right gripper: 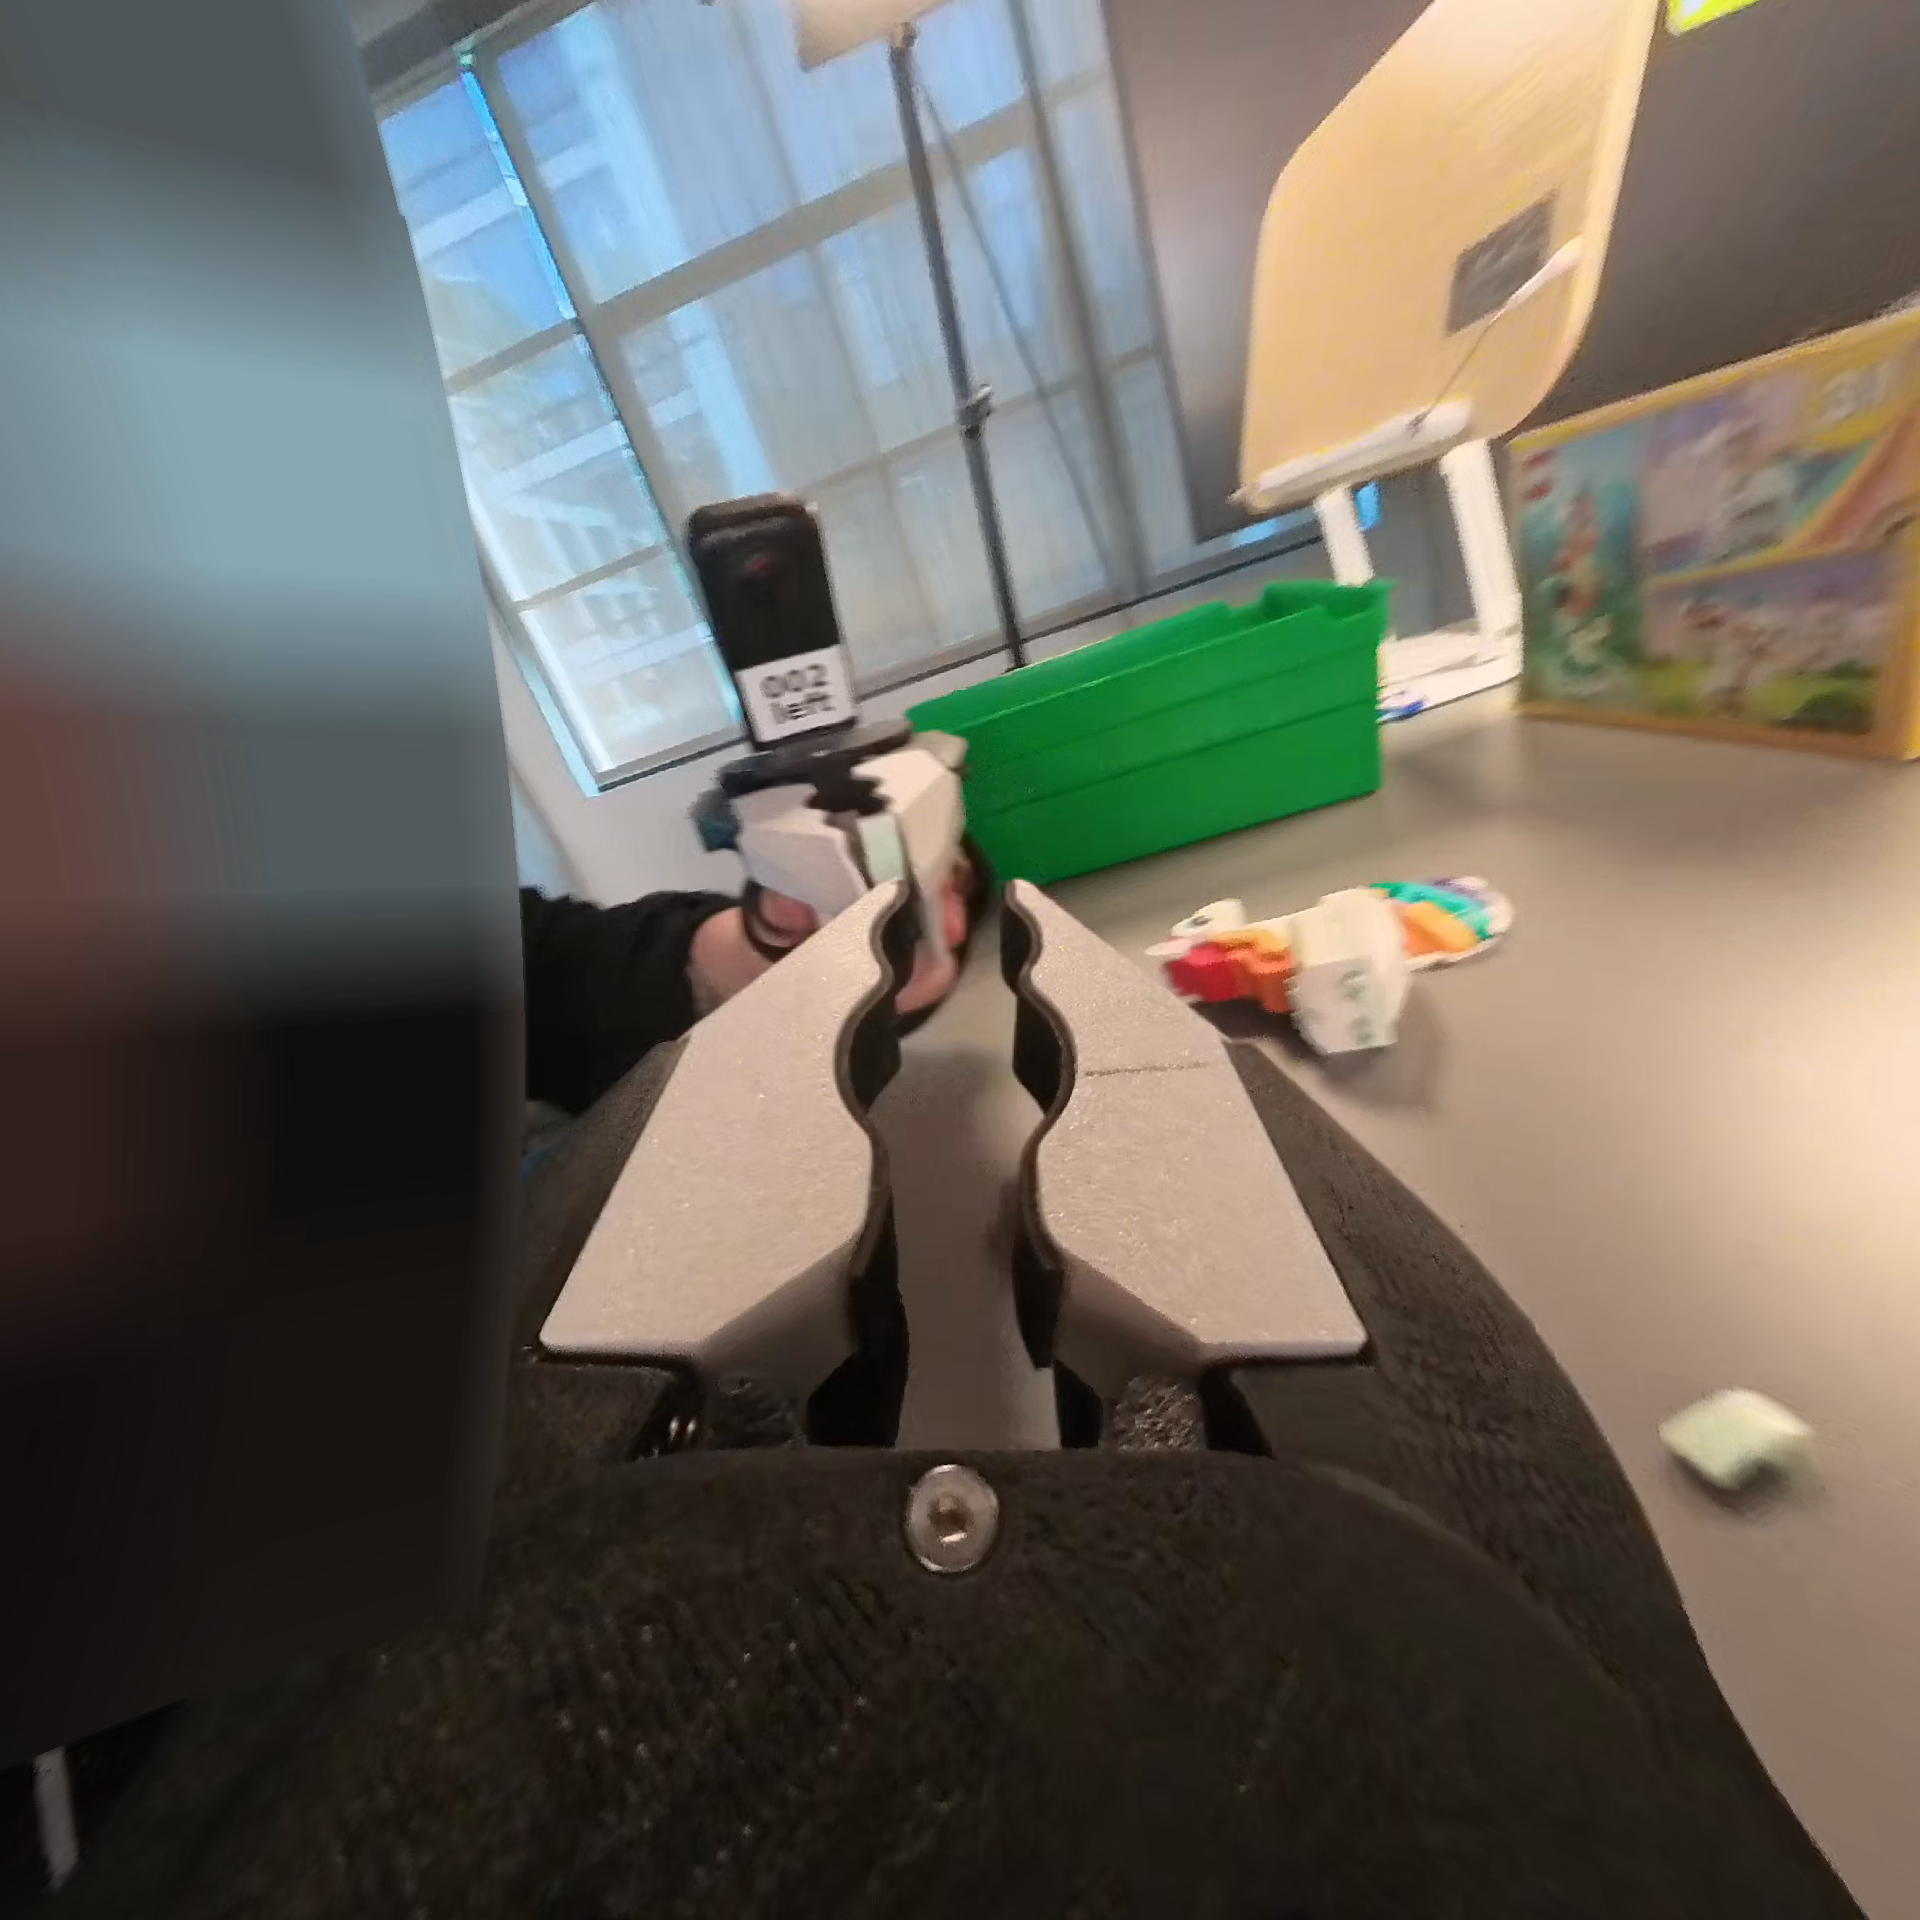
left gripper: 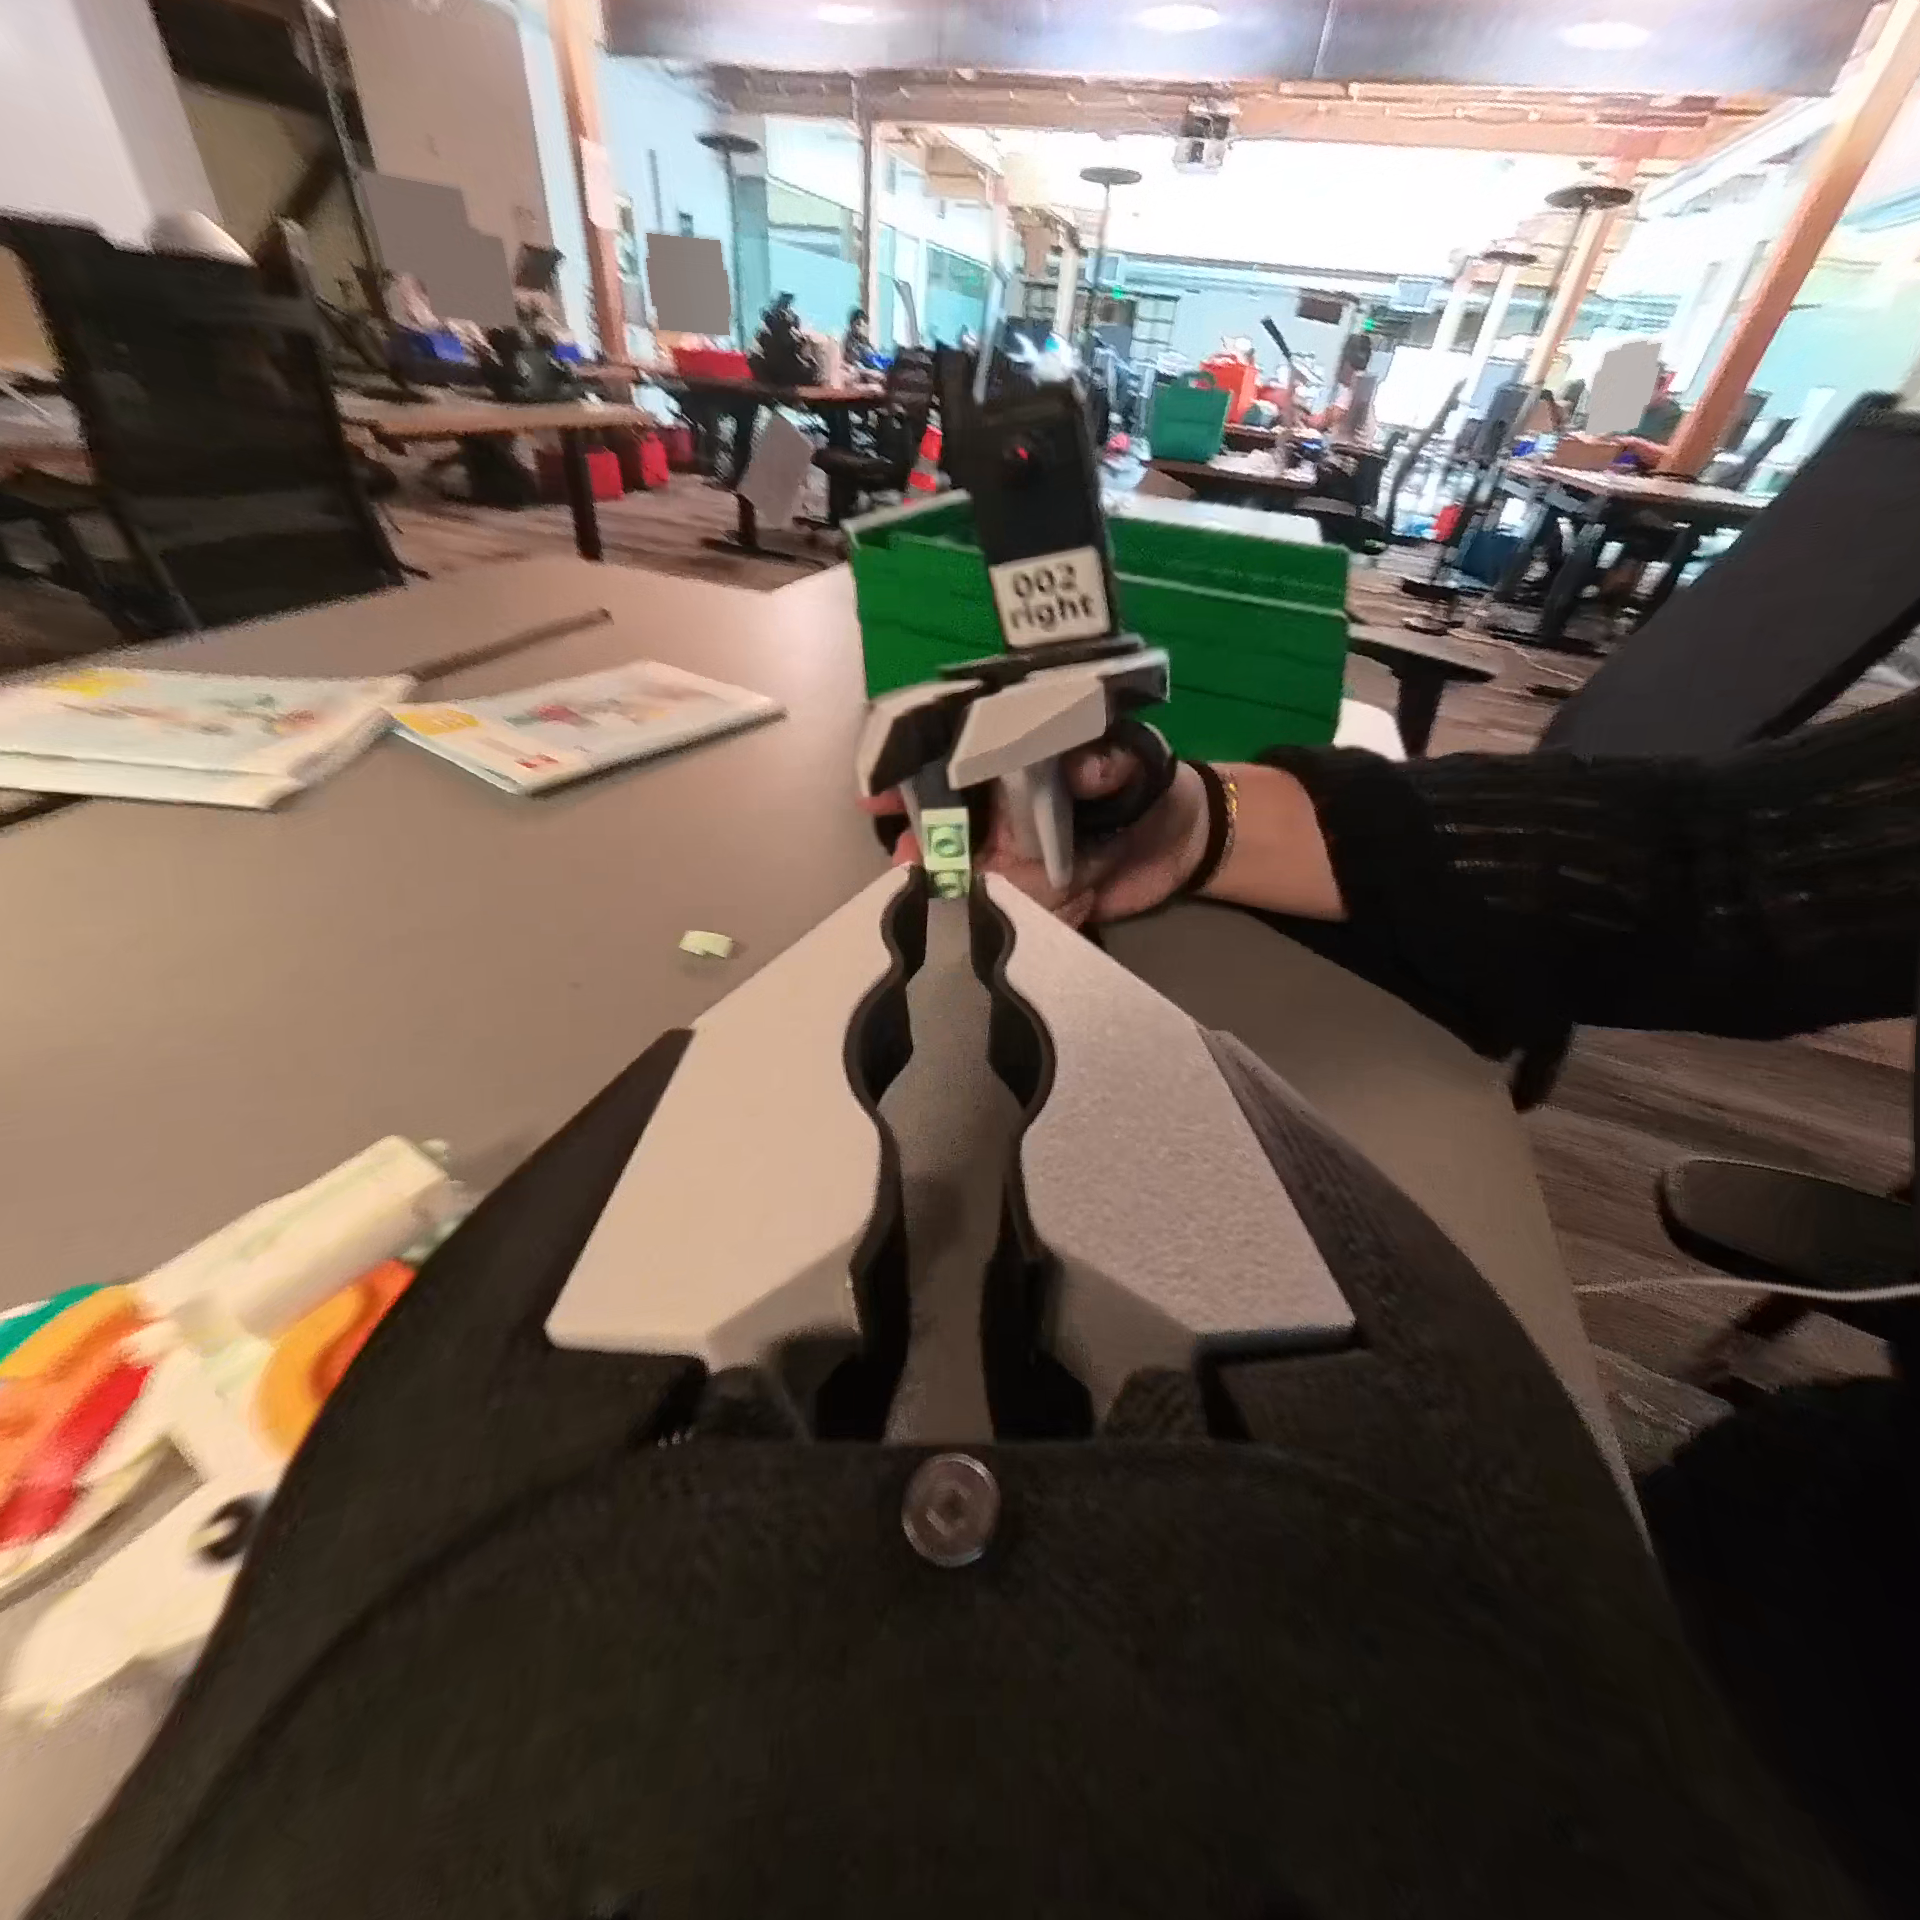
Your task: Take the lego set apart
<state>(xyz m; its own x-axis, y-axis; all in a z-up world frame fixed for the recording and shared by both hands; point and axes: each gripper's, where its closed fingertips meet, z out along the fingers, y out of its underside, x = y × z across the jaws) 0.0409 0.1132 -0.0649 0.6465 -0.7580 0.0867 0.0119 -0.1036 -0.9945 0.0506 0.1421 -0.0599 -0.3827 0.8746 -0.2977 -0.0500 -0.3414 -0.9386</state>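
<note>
My left gripper (left gripper: 948, 896) is shut on a small pale green lego piece (left gripper: 948, 847), held at its fingertips above the grey table (left gripper: 416, 935). My right gripper (right gripper: 951, 902) is open and faces it tip to tip. In the left wrist view the right gripper (left gripper: 992, 842) has one finger against the piece. The piece also shows in the right wrist view (right gripper: 881, 847), inside the left gripper (right gripper: 883, 868). The colourful lego model (right gripper: 1340, 966) lies on its side on the table, apart from both grippers, and is blurred at the lower left of the left wrist view (left gripper: 208, 1351).
A loose pale green piece (left gripper: 709, 943) lies on the table, also in the right wrist view (right gripper: 1733, 1444). A green bin (right gripper: 1164, 769) stands behind the grippers. Instruction booklets (left gripper: 582, 722) lie at the far left. The lego box (right gripper: 1714, 561) stands at the back right.
</note>
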